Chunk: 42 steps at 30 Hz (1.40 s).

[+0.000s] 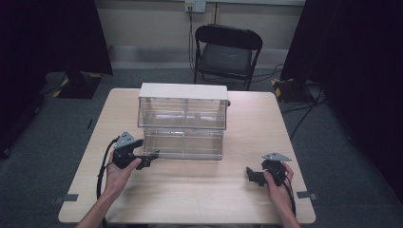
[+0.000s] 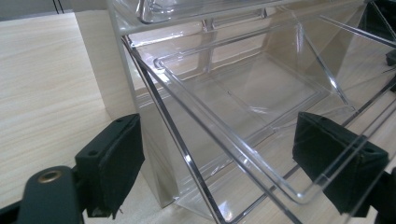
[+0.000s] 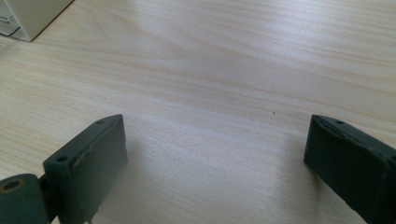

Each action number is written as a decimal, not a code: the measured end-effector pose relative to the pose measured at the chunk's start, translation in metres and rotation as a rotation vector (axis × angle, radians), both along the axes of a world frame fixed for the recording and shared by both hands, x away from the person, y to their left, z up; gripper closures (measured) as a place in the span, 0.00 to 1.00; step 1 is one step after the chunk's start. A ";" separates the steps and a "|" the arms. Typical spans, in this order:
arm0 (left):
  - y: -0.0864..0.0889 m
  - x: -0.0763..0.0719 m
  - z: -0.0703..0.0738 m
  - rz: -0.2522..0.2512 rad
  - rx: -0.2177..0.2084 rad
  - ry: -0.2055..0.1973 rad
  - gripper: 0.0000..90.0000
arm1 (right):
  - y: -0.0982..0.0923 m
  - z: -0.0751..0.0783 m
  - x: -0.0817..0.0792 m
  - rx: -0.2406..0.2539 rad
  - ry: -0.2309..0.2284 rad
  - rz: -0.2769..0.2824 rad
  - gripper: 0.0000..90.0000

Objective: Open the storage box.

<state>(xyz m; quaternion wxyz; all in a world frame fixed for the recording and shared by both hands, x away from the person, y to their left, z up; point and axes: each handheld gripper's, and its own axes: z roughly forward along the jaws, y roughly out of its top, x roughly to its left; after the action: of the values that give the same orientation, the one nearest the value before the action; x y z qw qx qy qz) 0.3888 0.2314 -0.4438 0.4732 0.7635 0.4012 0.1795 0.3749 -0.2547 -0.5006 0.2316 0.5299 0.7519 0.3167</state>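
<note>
The work in hand is judged to be the opening of a lower drawer of the clear acrylic drawer cabinet; it is seen in the left gripper view pulled or tilted partly out of its frame, directly ahead of the left tongs; its front lip lies between the two jaws, which are spread wide and are not closed on it; whether either jaw touches the lip cannot be told. In the high view the left tongs are held at the cabinet's lower left front corner, just beside or against it. The drawer is therefore judged as begun but not fully out; nothing is seen inside it, so whatever is to be put in or taken out is left to do.

The right tongs are held low over bare wood, jaws wide apart, nothing between them; in the high view the right tongs are well apart from the cabinet, which stands ahead of them and to their left; they are judged idle.

The table is of pale wood grain, matt and level. Beyond the cabinet, far ahead of both tongs, a black folding chair is set against a light wall; grey carpet, dark curtains at both sides and trailing cables are seen around.
</note>
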 end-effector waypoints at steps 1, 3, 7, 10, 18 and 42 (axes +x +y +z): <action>0.000 0.001 0.001 -0.007 0.003 -0.001 0.18 | 0.000 0.000 0.000 0.001 0.000 -0.001 0.06; -0.001 0.002 0.005 -0.013 -0.007 -0.010 0.17 | 0.000 0.000 0.000 0.000 0.000 -0.001 0.06; -0.001 0.004 0.011 -0.015 -0.010 -0.018 0.17 | 0.000 0.000 0.000 -0.001 0.000 0.000 0.06; -0.001 0.006 0.013 -0.014 0.001 -0.024 0.18 | 0.000 0.000 0.000 0.001 0.000 -0.001 0.06; -0.005 0.008 0.012 -0.011 -0.009 -0.022 0.15 | 0.000 0.000 0.000 0.000 0.000 0.000 0.06; -0.006 0.008 0.017 0.005 -0.009 -0.023 0.13 | 0.000 0.000 0.000 0.000 -0.001 0.001 0.06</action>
<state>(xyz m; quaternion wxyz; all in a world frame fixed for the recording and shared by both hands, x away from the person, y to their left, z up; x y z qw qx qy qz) 0.3971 0.2258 -0.4267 0.4807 0.7583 0.3982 0.1878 0.3751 -0.2546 -0.5007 0.2316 0.5295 0.7519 0.3172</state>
